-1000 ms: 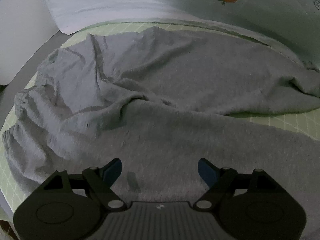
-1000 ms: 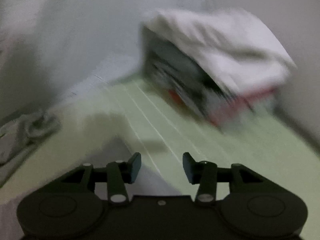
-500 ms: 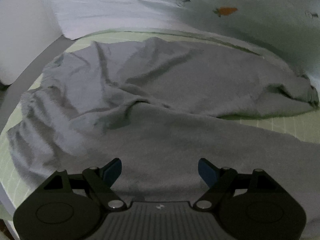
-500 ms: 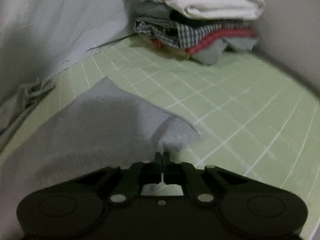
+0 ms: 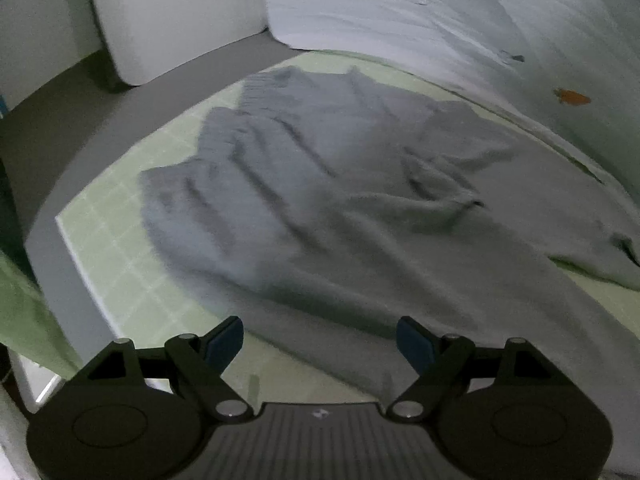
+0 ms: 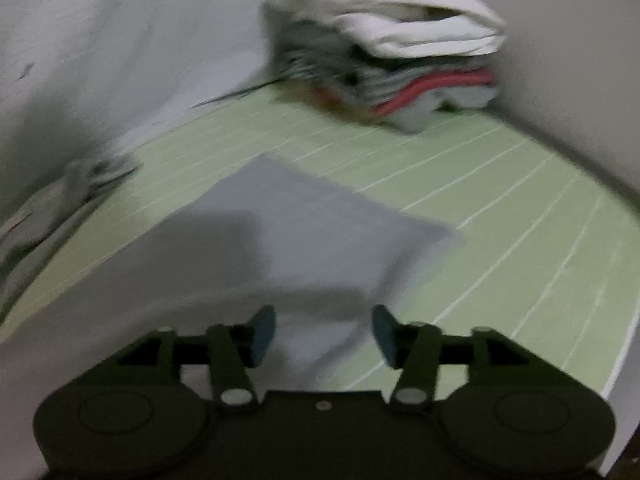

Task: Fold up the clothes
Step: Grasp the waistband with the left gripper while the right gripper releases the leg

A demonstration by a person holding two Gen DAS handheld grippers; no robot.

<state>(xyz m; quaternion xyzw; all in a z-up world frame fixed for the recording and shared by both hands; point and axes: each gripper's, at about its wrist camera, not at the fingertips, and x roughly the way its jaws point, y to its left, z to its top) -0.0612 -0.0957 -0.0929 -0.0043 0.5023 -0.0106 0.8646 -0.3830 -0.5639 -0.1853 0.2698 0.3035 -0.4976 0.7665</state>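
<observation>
The rumpled grey knit garment (image 5: 360, 208) lies spread on the pale green checked bed sheet (image 5: 116, 248), not yet folded. The left tool (image 5: 320, 340) hangs wide open and empty near its near edge. The right tool (image 6: 324, 334) is opening, cloth between its jaws but unpinched. Next, probably, each tool needs an edge to fold over.

A garment (image 5: 340, 208) lies spread on the bed (image 5: 108, 248), one end (image 6: 320, 216) reaching toward a stack of folded clothes (image 6: 384, 40) at the far corner. A quilt (image 5: 440, 20) lies behind the garment, along the bed's far side.
</observation>
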